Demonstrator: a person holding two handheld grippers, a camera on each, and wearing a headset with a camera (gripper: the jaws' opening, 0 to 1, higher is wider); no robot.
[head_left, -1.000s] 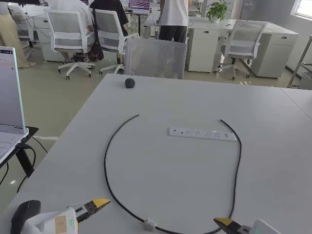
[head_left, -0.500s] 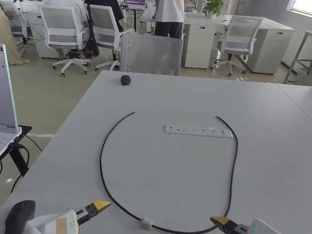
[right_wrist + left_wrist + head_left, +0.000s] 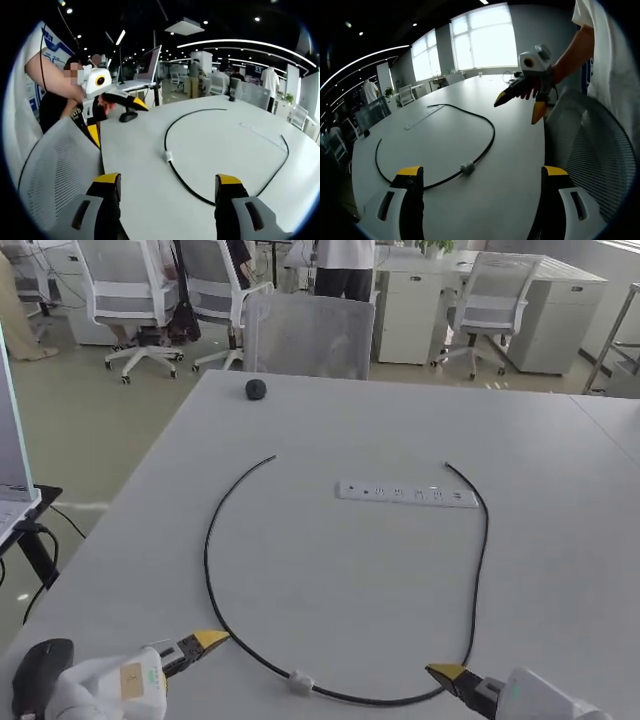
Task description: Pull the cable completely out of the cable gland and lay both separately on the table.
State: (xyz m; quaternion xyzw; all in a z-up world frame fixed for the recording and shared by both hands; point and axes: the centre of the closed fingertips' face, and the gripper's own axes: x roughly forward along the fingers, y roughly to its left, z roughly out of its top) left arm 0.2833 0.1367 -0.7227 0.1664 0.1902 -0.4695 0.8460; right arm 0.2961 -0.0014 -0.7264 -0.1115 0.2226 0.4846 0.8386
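Observation:
A long black cable [image 3: 208, 570] lies in a wide open loop on the white table [image 3: 350, 580]. A small white cable gland [image 3: 300, 683] sits threaded on it at the near bottom of the loop. My left gripper [image 3: 195, 648] hovers open at the front left, a short way left of the gland. My right gripper [image 3: 455, 680] is open at the front right, close to the cable. In the left gripper view the gland [image 3: 466, 167] lies ahead between my open jaws, and the right gripper [image 3: 520, 102] hangs beyond it. In the right gripper view the gland [image 3: 168, 156] lies just ahead.
A white power strip [image 3: 407, 494] lies inside the loop toward the back. A small dark round object [image 3: 256, 389] sits near the far edge. A black mouse [image 3: 35, 675] rests at the front left corner. A grey mesh chair [image 3: 308, 335] stands behind the table.
The head camera has tilted, so the whole picture shifted. Cable and gland lie where they were. Both grippers stay open near the front edge.

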